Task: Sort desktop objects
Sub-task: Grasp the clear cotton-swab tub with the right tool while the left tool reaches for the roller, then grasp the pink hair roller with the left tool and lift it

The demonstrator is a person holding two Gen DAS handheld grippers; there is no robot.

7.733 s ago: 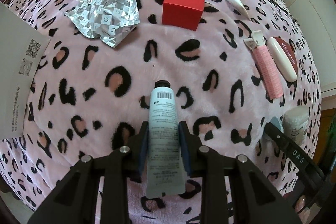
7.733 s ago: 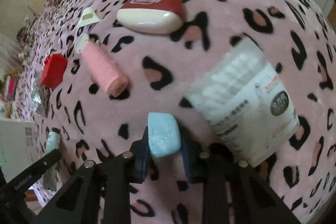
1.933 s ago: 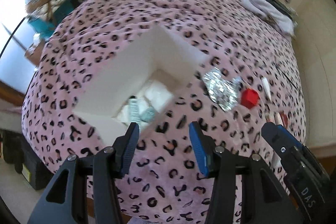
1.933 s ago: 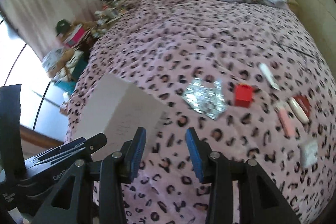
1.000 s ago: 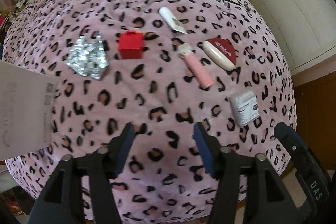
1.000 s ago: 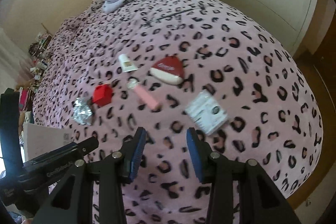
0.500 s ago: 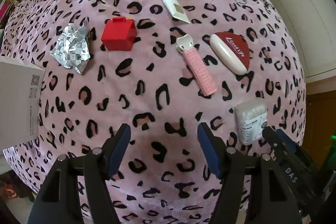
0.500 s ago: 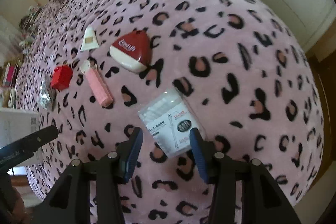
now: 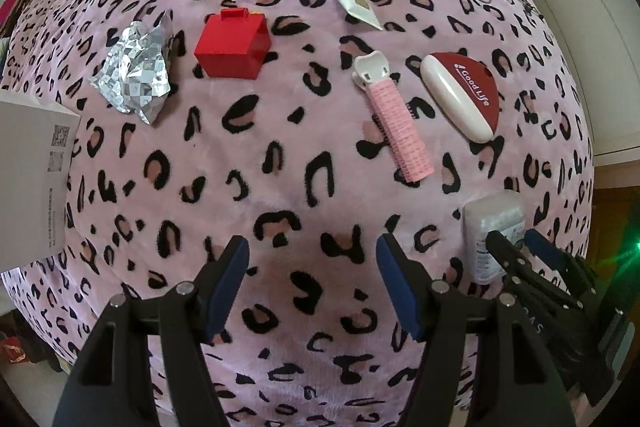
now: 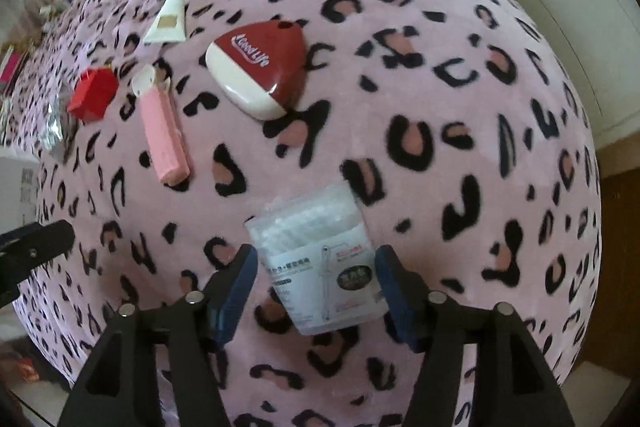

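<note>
Both grippers have their jaws spread wide and grip nothing. The right gripper (image 10: 314, 275) straddles the clear plastic pack of cotton swabs (image 10: 320, 267), which lies on the pink leopard-print blanket (image 10: 440, 75); whether its blue pads touch the pack I cannot tell. The left gripper (image 9: 312, 267) hangs over bare blanket, well apart from the pink hair roller (image 9: 396, 123).

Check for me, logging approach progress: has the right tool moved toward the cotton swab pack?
Yes. The right tool has closed in; its open jaws now flank the cotton swab pack.
</note>
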